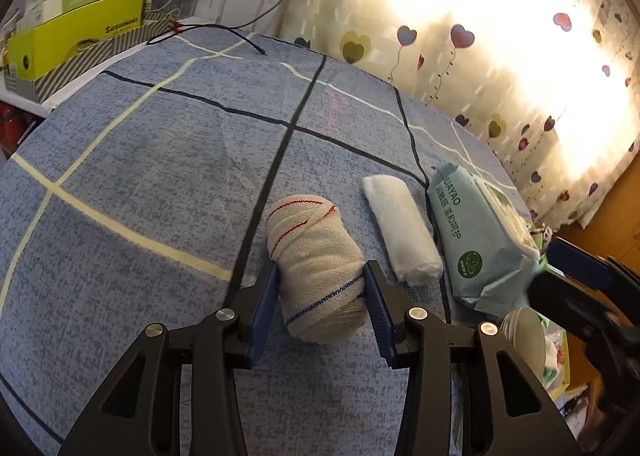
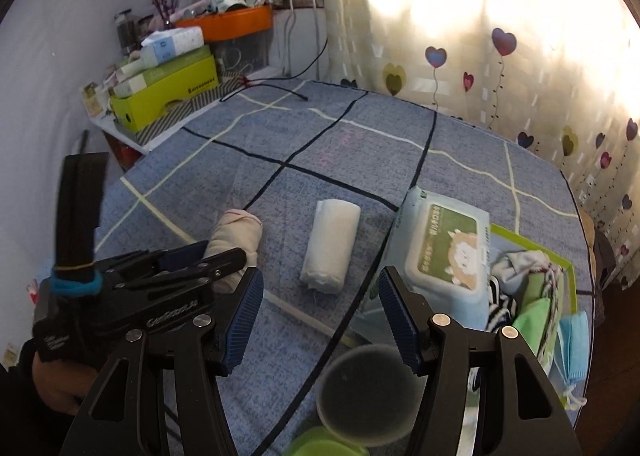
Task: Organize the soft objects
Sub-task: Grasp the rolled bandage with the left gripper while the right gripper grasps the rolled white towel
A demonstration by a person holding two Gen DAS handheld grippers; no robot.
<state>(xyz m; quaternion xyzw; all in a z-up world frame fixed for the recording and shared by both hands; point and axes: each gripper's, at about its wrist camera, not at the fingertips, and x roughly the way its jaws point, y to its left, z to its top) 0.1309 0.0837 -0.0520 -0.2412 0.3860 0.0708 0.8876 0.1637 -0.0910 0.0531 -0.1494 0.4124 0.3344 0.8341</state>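
A cream bandage roll [image 1: 318,268] with red and blue stitching lies on the blue checked cloth [image 1: 140,176]. My left gripper [image 1: 323,280] has its jaws closed against the roll's two sides. A white cotton roll [image 1: 402,228] lies just right of it, then a pale blue wipes pack [image 1: 484,240]. In the right wrist view the left gripper [image 2: 224,256] holds the bandage roll [image 2: 236,236], with the cotton roll [image 2: 330,244] and wipes pack [image 2: 444,248] beyond. My right gripper [image 2: 320,284] is open and empty above the cloth.
A green tray [image 2: 532,248] of socks and cloths sits at the right edge. A dark round lid [image 2: 368,392] lies under the right gripper. Boxes [image 2: 168,92] and an orange bin [image 2: 228,26] stand far left. A black cable [image 2: 276,86] lies on the far cloth.
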